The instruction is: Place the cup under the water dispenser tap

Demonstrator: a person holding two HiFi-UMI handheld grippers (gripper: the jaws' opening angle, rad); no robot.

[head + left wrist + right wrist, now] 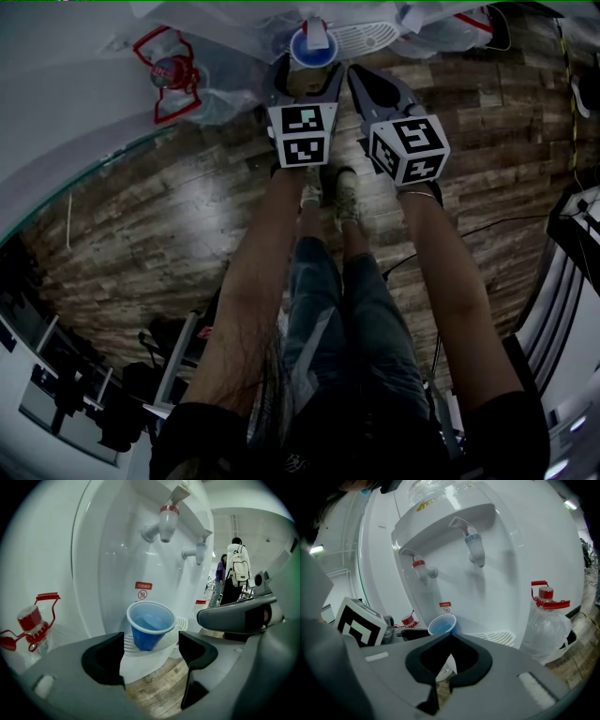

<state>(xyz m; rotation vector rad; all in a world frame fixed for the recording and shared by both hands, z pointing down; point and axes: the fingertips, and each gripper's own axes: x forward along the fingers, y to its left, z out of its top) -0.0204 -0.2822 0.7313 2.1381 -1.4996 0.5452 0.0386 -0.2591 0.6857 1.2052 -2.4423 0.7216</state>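
Observation:
A blue plastic cup [309,47] [151,624] [441,625] stands upright on the white dispenser's drip tray [180,623] [497,637], below the red tap [168,522] [420,569]. The blue tap [200,552] [474,545] is to its right. My left gripper [307,70] [151,644] is open just in front of the cup, its jaws standing apart on either side without touching it. My right gripper [361,80] [449,637] hangs beside it on the right, shut with nothing in it.
A large water bottle with a red cap and handle [173,75] [33,620] stands left of the dispenser, another [546,616] on its right. Two people [236,569] stand farther back on the right. Wood-pattern floor [141,216] lies below, with cables [469,234] at the right.

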